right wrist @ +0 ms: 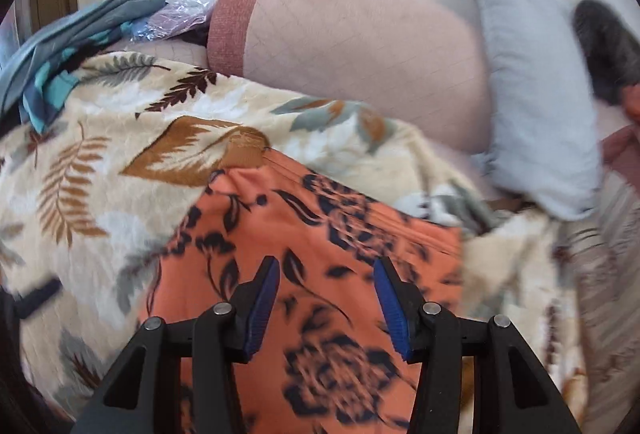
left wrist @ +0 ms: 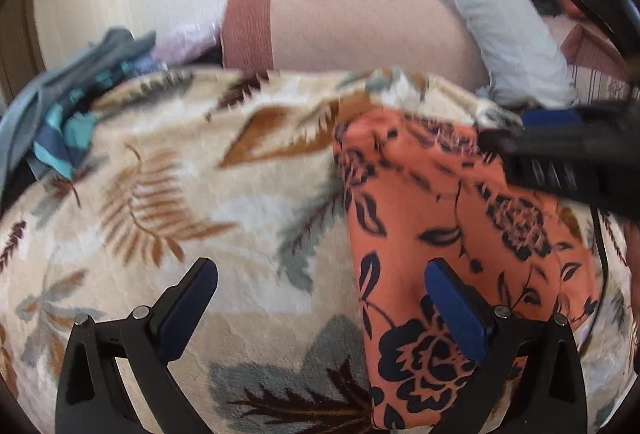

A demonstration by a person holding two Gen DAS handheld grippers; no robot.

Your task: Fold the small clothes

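Observation:
An orange garment with a dark floral print [left wrist: 452, 234] lies folded on a cream leaf-patterned blanket [left wrist: 168, 170]. My left gripper [left wrist: 320, 274] is open and empty above the garment's left edge; its right finger [left wrist: 456, 310] hangs over the cloth. The right gripper's black body [left wrist: 568, 158] shows over the garment's far right corner. In the right wrist view the garment [right wrist: 320, 226] fills the lower middle, and my right gripper [right wrist: 326, 270] is open above it, holding nothing.
A pink bolster with a rust-coloured end [left wrist: 352, 26] and a grey pillow [left wrist: 492, 18] lie behind the blanket. A heap of blue and teal clothes [left wrist: 76, 94] sits at the far left, also in the right wrist view [right wrist: 68, 38]. A person's head shows at top right.

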